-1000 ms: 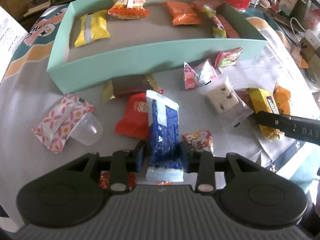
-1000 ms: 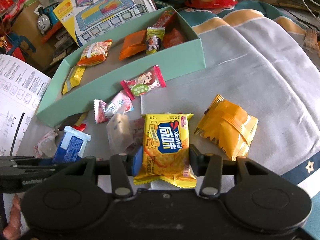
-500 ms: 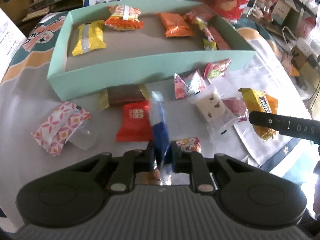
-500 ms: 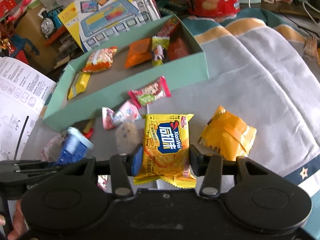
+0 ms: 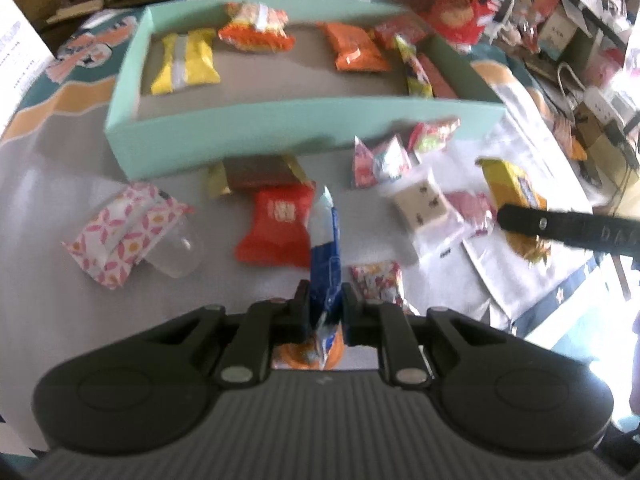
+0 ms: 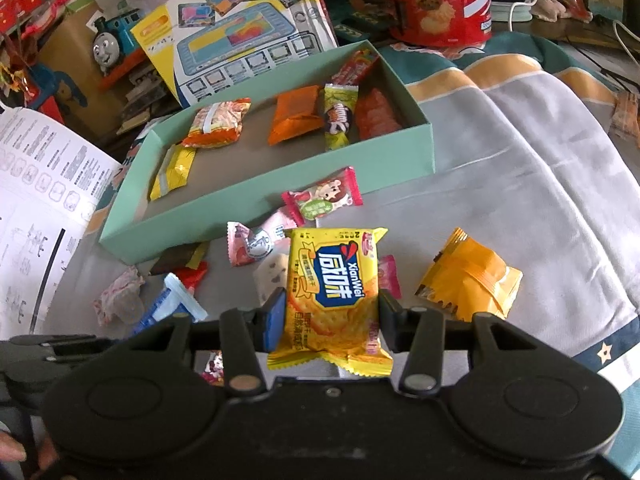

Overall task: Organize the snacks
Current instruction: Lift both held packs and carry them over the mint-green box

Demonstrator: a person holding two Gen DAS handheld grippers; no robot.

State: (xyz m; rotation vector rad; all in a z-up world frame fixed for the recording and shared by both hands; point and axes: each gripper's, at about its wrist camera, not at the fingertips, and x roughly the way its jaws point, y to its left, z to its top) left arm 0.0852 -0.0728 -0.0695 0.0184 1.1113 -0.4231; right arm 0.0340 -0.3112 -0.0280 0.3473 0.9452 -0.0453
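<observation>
Blue snack (image 5: 325, 256) edge-on, pointing forward, pinched by left gripper (image 5: 325, 304); right gripper (image 6: 331, 316) clamps yellow cracker pack (image 6: 332, 288).

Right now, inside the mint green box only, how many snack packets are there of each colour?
Yellow packet with a silver stripe: 1
Orange-and-white puffy packet: 1
Plain orange packet: 1
Yellow-green candy packet: 1
Red packets: 2, one flat, one long by the far wall
Total inside the mint green cardboard box: 6
</observation>
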